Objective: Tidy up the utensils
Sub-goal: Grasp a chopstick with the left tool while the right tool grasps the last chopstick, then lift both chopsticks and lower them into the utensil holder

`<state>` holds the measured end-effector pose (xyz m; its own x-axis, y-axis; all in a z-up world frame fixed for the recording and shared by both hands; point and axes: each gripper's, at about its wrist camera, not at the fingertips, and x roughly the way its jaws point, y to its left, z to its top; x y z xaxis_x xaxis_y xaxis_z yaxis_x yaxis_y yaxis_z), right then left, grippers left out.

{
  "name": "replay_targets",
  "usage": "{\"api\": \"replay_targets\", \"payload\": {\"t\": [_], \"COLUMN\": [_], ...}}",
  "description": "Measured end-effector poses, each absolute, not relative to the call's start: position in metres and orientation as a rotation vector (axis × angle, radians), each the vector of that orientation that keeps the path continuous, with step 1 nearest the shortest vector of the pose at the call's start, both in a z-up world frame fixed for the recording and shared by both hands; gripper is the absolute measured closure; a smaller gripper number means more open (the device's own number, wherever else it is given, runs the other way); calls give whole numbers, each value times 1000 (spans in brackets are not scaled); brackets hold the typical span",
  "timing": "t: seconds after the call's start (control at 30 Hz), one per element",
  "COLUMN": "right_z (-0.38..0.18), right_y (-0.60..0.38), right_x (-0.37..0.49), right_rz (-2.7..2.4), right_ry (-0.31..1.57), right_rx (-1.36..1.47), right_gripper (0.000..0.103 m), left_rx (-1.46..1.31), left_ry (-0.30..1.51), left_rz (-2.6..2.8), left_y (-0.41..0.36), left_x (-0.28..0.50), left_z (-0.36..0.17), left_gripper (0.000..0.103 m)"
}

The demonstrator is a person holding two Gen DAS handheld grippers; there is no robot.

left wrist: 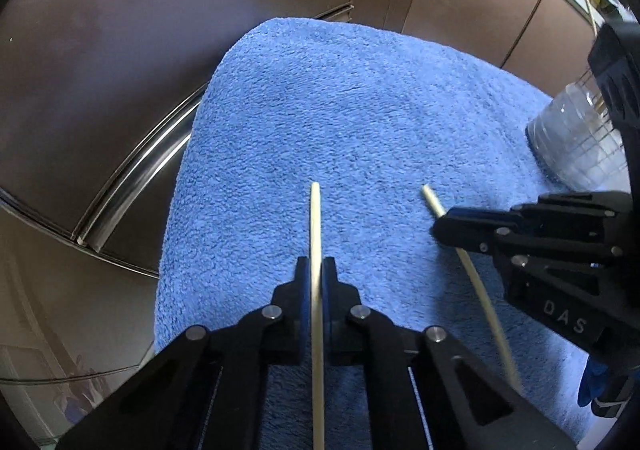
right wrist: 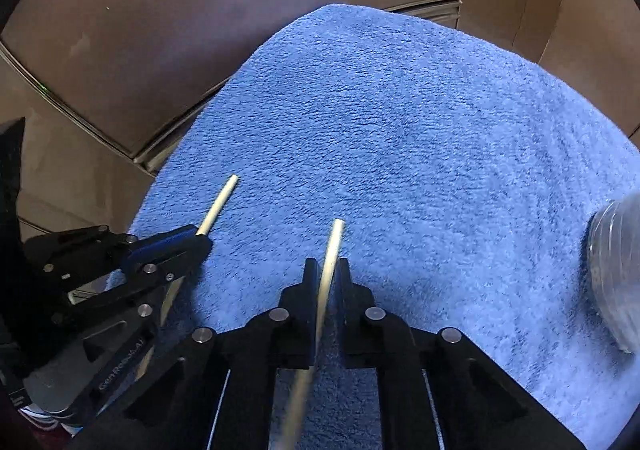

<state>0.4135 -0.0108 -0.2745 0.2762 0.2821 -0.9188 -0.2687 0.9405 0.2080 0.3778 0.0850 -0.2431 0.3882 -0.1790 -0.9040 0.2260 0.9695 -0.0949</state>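
My left gripper (left wrist: 316, 268) is shut on a pale chopstick (left wrist: 315, 218) that points forward above the blue towel (left wrist: 340, 110). My right gripper (right wrist: 327, 270) is shut on a second pale chopstick (right wrist: 334, 238), also held above the towel (right wrist: 400, 130). In the left wrist view the right gripper (left wrist: 440, 228) sits to the right with its chopstick (left wrist: 432, 200) sticking out past the fingers. In the right wrist view the left gripper (right wrist: 200, 240) sits at the left with its chopstick (right wrist: 220, 204).
A clear plastic container (left wrist: 576, 138) with a wire grid stands on the towel's right side; its edge shows in the right wrist view (right wrist: 616, 270). Brown cabinet fronts (left wrist: 120, 50) and a metal rail (left wrist: 140, 178) lie beyond the towel's left edge.
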Motion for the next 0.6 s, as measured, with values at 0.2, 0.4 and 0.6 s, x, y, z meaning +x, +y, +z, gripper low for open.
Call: {"api": "replay_targets", "payload": {"t": [0.2,0.4,0.6], "right_z": [-251,-204,-164], "right_y": [-25,-54,-100], "right_x": [390,335,258], "right_rz": [437,546,600], "right_ry": [1176,1016,811], "right_rx": [44,80,92], "right_gripper": [97,97,97], "left_rx": [5,-14,-62], "left_ry": [1052,930,791], "left_rz": [-235,-228,-279], "left_y": [87,80,67], "left_x": [354,314,264], "left_z": [-221,-183,-142], "left_gripper": [99,99,99]}}
